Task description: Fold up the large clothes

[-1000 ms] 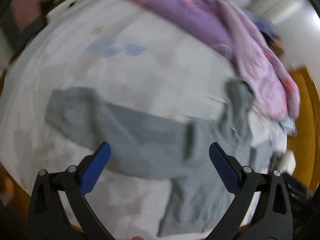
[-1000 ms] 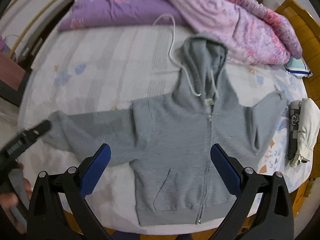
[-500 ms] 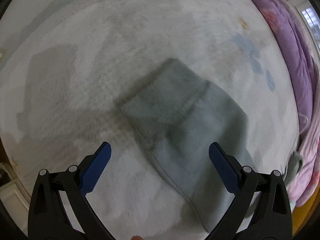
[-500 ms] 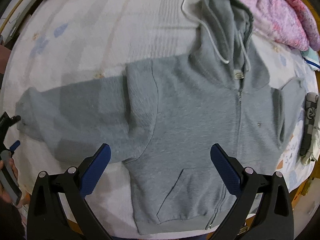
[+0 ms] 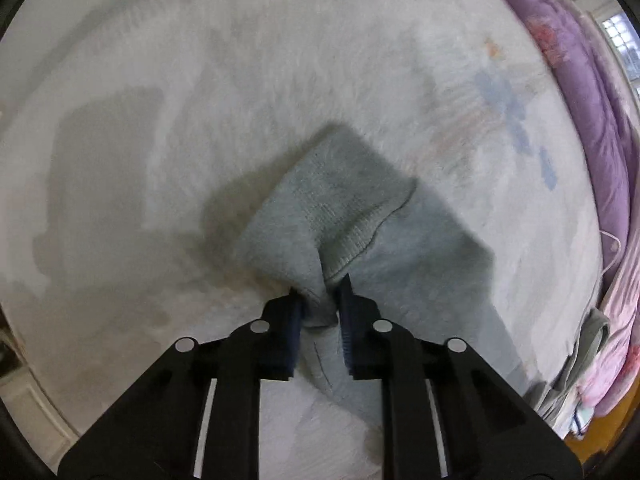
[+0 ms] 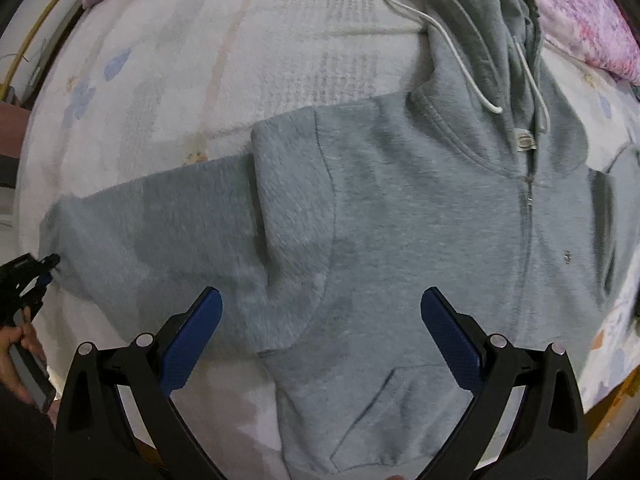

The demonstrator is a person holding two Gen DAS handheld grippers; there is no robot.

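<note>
Right wrist view is showing a wide bed covered in a pale, faintly patterned fleece sheet [image 6: 192,60], and on it a grey zip-front fleece hoodie [image 6: 420,208] is lying face up, spreading across most of the mattress. A rumpled purple and pink quilt [image 6: 592,12] is bunching along the far edge of the bed, just beside the hoodie's hood [image 6: 488,28], which is pointing away from the camera. White drawstrings [image 6: 452,48] are trailing from the hood, one looping out onto the sheet. The hoodie's long sleeve [image 6: 160,232] is stretching out flat toward the left edge of the bed. The right tool [image 6: 320,336] is hovering over the lower front of the hoodie near its pocket, its blue-padded fingers standing wide apart and gripping nothing. At the far left the left tool [image 6: 44,270] is meeting the sleeve end, with the person's hand [image 6: 12,364] behind it. Left wrist view is showing the left tool [image 5: 320,312] pinching the ribbed cuff [image 5: 340,216] of that sleeve, its fingers closing tightly on a fold of fabric and bunching the cuff up off the sheet [image 5: 280,80].
</note>
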